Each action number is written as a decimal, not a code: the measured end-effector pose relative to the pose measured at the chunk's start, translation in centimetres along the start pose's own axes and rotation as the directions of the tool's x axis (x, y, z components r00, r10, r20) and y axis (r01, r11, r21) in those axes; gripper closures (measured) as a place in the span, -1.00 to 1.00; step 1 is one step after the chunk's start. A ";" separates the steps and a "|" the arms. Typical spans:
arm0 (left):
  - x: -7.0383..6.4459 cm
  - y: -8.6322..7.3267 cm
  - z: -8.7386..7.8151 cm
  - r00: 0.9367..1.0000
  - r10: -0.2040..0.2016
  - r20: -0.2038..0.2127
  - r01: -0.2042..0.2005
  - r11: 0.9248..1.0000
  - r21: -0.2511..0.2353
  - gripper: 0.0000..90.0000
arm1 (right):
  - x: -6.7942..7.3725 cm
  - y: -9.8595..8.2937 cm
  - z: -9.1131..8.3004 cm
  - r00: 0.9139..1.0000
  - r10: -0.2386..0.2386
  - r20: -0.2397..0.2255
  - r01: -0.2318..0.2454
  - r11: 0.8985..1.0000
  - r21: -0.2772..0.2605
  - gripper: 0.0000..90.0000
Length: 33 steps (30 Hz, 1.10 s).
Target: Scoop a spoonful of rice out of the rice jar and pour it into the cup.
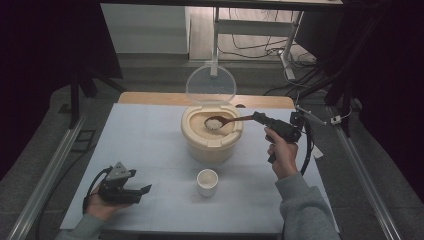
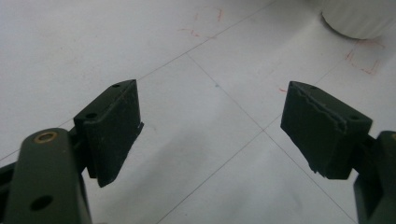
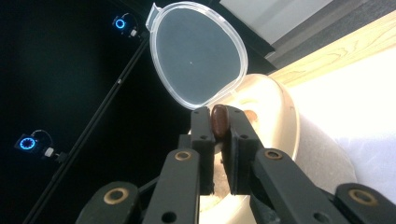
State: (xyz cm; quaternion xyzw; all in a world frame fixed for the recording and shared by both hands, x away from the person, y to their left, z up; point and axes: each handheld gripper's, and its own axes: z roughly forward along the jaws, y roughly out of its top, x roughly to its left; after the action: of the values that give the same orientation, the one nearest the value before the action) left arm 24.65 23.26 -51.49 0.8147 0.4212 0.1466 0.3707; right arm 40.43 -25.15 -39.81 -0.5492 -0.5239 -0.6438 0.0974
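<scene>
Black two-jaw grippers with brass-coloured pivot pins are seen: left gripper [image 1: 142, 190] topped by a grey three-cornered plate, right gripper [image 1: 256, 117] trailing black cable; grey sleeves are worn.

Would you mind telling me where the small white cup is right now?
In the high view, the small white cup stands on the table just in front of the rice container, between the left gripper and the person's right forearm.

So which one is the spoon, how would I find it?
Start at the big cream tub with its clear lid flipped up, in the middle of the white table. Just above its open top hangs the brown wooden spoon, its handle pinched in the right claw. It is the only brown thing there, and its bowl carries white rice.
</scene>
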 end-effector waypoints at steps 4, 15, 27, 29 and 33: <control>0.0 0.0 0.0 1.000 0.000 0.000 0.000 1.000 0.000 -0.56 | 0.2 -0.1 -0.4 1.000 -0.002 -0.008 0.002 1.000 0.012 0.86; 0.0 0.0 0.0 1.000 -0.002 -0.002 0.002 1.000 -0.001 -0.56 | 0.7 -0.8 -1.6 0.999 0.012 -0.051 -0.009 0.998 0.064 0.86; 0.0 0.0 0.1 1.000 -0.001 -0.005 0.001 1.000 0.003 -0.56 | 0.9 -2.4 -2.8 0.997 -0.007 -0.073 0.017 0.989 0.145 0.86; 0.0 0.0 0.1 1.000 -0.001 -0.005 0.001 1.000 0.004 -0.56 | 0.8 -2.6 -2.9 0.997 -0.012 -0.073 0.023 0.988 0.155 0.86; -0.1 0.0 0.1 1.000 0.000 -0.005 0.000 1.000 0.005 -0.56 | 0.5 -3.1 -3.1 0.998 -0.011 -0.069 0.023 0.984 0.178 0.86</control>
State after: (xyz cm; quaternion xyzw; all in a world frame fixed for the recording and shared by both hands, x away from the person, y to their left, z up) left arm 24.68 23.18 -51.53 0.8151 0.4227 0.1477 0.3677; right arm 36.23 -25.97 -40.65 -0.5115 -0.5806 -0.6133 0.1587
